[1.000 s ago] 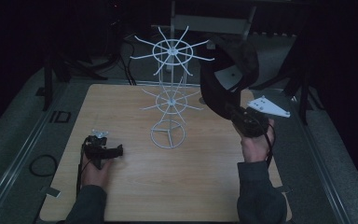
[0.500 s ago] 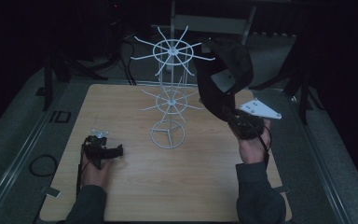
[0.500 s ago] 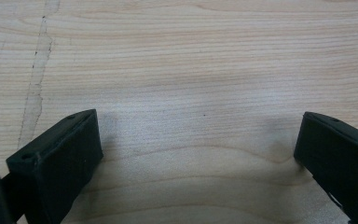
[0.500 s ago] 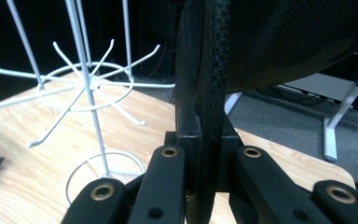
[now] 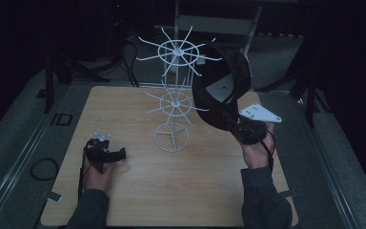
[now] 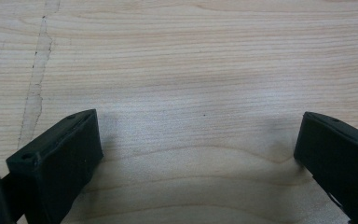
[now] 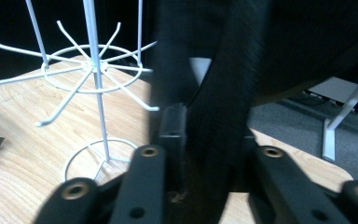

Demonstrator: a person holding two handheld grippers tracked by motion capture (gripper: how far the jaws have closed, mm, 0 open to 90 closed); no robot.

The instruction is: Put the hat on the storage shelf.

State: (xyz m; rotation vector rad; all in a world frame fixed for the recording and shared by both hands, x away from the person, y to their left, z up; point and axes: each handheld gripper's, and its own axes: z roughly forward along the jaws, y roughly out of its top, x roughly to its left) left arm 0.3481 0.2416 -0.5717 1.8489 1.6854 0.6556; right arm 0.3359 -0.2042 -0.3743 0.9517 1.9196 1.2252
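A black cap (image 5: 221, 90) hangs in the air beside the right arms of a white wire rack (image 5: 174, 102) that has two tiers of prongs. My right gripper (image 5: 240, 129) is under the cap, near the table's right side. In the right gripper view the cap's black band (image 7: 223, 93) still runs between the jaws. The jaws have just been opening, and a narrow gap shows beside the left pad (image 7: 172, 123). My left gripper (image 5: 116, 155) rests low on the wooden table (image 5: 124, 205) at the left. Its jaws stand wide, with bare wood between them (image 6: 198, 149).
The rack's round wire base (image 5: 171, 137) stands at the middle of the table. Its prongs (image 7: 51, 116) reach out close to my right gripper. Dark grey floor and stand legs (image 5: 310, 95) surround the table. A cable loop (image 5: 43, 168) lies off the left edge.
My right hand has shifted the cap a little left, toward the rack's prongs. The left hand has stayed put.
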